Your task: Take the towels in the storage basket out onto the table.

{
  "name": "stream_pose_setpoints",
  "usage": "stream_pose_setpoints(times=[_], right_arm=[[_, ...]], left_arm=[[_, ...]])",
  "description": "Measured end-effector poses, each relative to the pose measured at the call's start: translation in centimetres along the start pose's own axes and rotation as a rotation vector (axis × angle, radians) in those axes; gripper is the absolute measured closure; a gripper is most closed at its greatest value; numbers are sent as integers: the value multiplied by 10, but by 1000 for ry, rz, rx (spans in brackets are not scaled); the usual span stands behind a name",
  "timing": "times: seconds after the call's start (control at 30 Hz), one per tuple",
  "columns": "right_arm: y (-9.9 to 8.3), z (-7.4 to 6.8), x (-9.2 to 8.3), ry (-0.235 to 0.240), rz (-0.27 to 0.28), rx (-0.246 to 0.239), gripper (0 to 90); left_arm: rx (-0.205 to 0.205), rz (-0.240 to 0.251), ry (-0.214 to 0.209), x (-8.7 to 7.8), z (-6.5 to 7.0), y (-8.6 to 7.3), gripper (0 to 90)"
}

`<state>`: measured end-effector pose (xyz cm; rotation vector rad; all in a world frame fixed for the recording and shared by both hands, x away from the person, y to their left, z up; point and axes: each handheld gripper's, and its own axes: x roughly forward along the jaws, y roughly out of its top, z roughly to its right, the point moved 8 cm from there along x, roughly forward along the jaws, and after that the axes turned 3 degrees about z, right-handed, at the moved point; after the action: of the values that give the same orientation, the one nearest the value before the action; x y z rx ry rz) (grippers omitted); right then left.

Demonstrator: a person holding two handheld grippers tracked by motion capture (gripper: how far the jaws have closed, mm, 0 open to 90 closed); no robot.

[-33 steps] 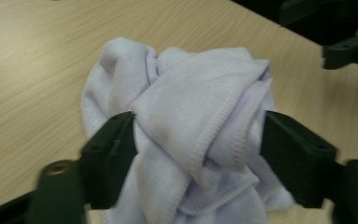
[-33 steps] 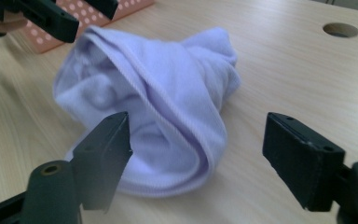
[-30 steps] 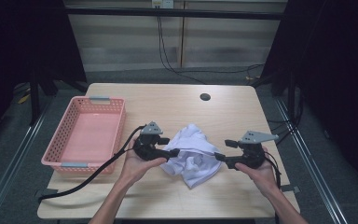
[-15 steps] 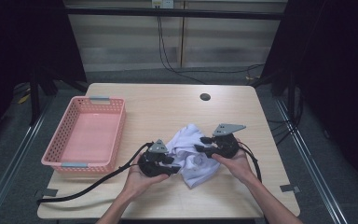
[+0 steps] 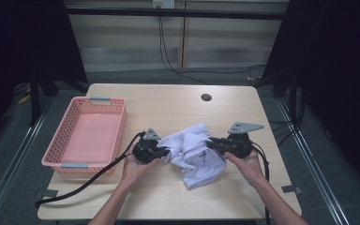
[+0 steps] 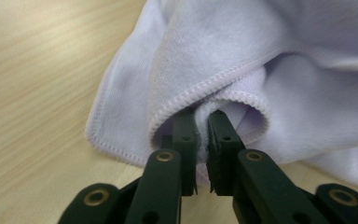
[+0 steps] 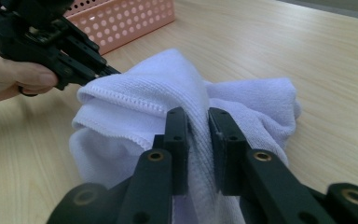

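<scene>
Both grippers grasp the white towel [image 5: 194, 152] on the desk [image 5: 178, 105].
Left gripper [image 6: 203, 126] and right gripper [image 7: 198, 126], level and facing, have just closed their jaws on hem folds, seen close in the gripper views.

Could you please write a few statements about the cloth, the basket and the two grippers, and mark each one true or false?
1. The white cloth lies crumpled on the wooden table. True.
2. The pink basket holds a folded cloth. False: nothing lies in the basket.
3. The left gripper has its jaws pinched on a hemmed fold of the cloth. True; those jaws have just been closing.
4. The right gripper hangs open above the table, well away from the cloth. False: its jaws have just closed on a ridge of the cloth.
5. The basket stands on the right gripper's side of the cloth. False: it stands on the left gripper's side.
</scene>
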<state>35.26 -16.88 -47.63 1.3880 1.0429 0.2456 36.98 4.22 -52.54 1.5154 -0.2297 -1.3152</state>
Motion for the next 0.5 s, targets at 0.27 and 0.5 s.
stream_pose_setpoints(times=[0.27,0.5], right_arm=[[1,-4,5,28,-3,2,808],[-1,-16,7,56,-34,-25,813]], left_arm=[[67,117,-98,-28,46,20,622],[93,107,-71,-10,36,23,804]])
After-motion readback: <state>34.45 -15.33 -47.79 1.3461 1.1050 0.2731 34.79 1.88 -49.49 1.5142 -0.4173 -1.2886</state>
